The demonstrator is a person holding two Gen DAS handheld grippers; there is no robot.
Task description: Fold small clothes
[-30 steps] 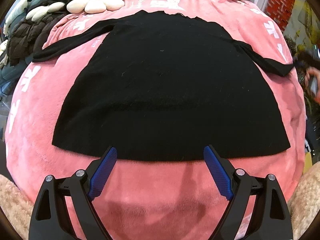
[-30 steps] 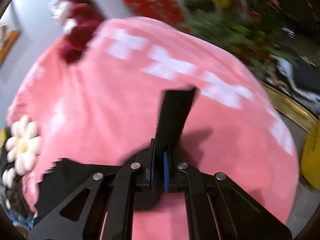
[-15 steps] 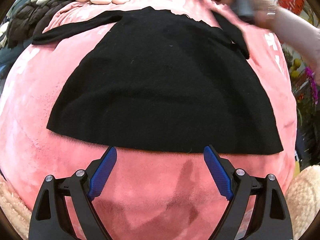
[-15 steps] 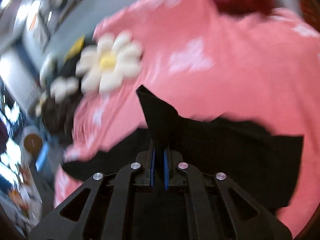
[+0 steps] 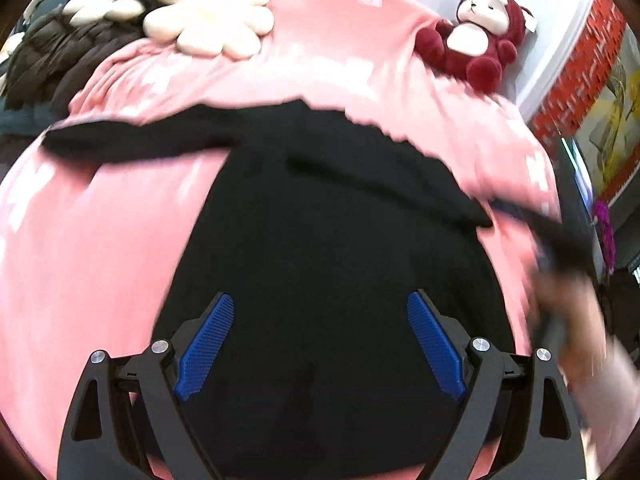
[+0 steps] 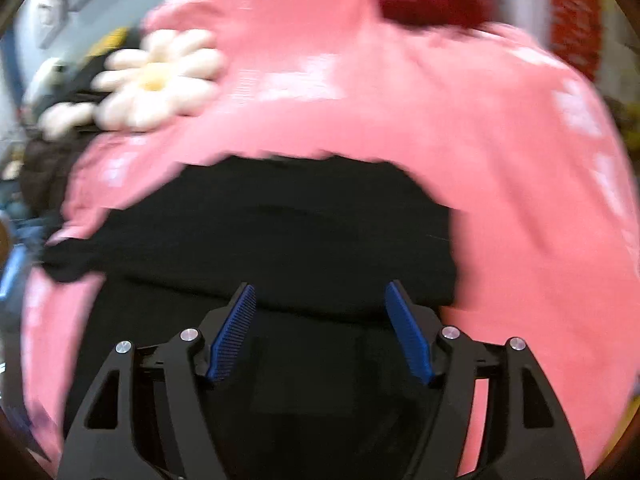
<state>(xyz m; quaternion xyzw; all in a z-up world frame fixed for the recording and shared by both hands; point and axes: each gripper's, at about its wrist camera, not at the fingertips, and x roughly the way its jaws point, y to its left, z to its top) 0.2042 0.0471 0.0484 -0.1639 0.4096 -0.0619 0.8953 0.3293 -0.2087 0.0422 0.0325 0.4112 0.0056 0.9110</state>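
Now your left tool [image 5: 320,346] hangs wide open over the black top [image 5: 328,260], which lies mid-bed on the pink blanket [image 5: 80,248]; your right tool [image 6: 318,334] is opening, pads off the cloth.

Matt black knit garment [image 5: 320,260], plush pink blanket [image 5: 80,260] — fleecy

A small black knit garment [image 5: 320,248] lies flat on the pink blanket [image 5: 100,240], one long sleeve stretched out to the left, the other sleeve folded diagonally across its upper body, hem nearest the cameras.
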